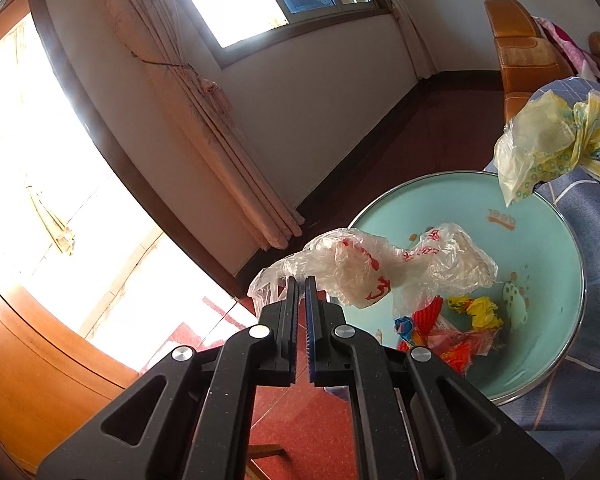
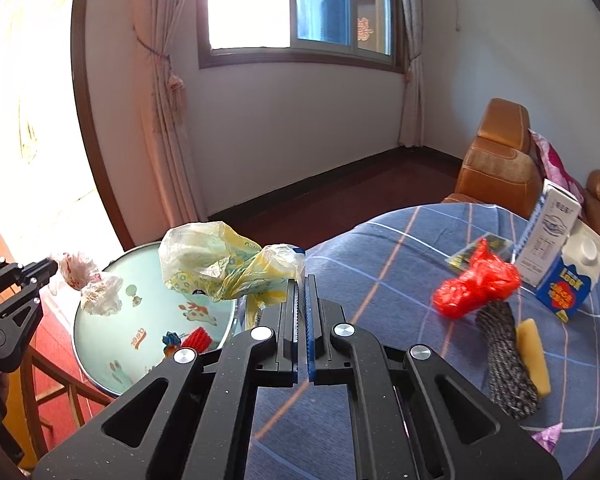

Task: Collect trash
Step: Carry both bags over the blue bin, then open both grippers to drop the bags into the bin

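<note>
My left gripper [image 1: 302, 280] is shut on a clear plastic bag with red print [image 1: 380, 268] and holds it over the light blue basin [image 1: 540, 248]. The basin holds several crumpled wrappers [image 1: 452, 332]. My right gripper [image 2: 302, 280] is shut on a yellow printed plastic bag [image 2: 224, 260], held above the table edge beside the basin [image 2: 112, 352]. The yellow bag also shows in the left wrist view [image 1: 548, 144]. The left gripper and its clear bag [image 2: 90, 284] show at the left of the right wrist view.
On the blue plaid tablecloth [image 2: 400, 240] lie a red plastic bag [image 2: 476, 284], a coil of dark rope [image 2: 504, 356], a yellow sponge strip [image 2: 534, 352] and two cartons [image 2: 568, 260]. A brown leather chair [image 2: 500, 160] stands behind. The basin rests on a wooden stool [image 2: 52, 392].
</note>
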Action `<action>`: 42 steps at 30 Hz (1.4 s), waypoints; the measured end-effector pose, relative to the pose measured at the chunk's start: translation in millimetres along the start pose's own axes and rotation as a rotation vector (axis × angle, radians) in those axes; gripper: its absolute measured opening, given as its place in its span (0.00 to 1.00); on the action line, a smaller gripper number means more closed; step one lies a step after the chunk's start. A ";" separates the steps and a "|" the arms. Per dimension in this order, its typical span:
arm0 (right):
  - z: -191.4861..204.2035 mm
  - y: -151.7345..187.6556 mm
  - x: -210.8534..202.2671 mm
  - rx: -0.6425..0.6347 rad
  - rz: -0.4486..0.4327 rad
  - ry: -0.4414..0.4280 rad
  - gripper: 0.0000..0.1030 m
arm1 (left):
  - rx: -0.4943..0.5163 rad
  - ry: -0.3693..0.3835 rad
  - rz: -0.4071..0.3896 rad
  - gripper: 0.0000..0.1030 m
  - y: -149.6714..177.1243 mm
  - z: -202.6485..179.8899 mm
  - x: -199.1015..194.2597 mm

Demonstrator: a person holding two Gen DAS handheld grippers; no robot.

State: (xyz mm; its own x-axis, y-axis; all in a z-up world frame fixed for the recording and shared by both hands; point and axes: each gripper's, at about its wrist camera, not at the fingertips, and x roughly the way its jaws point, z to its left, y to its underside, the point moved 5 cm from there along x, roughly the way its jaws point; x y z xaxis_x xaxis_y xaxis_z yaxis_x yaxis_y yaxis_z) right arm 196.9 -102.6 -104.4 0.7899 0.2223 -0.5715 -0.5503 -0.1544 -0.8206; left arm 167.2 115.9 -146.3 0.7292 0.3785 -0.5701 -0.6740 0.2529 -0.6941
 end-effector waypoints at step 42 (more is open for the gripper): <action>41.1 4.1 28.4 -0.093 0.043 -0.058 0.04 | 0.014 0.028 -0.003 0.04 -1.2 -2.1 1.9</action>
State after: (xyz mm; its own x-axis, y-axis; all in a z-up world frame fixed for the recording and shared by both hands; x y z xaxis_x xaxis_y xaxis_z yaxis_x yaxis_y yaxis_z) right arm 205.9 -57.4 -124.0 0.7475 0.2683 -0.6076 -0.5539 -0.2531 -0.7932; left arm 169.6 114.5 -147.5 0.7339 0.3528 -0.5805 -0.6735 0.2666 -0.6894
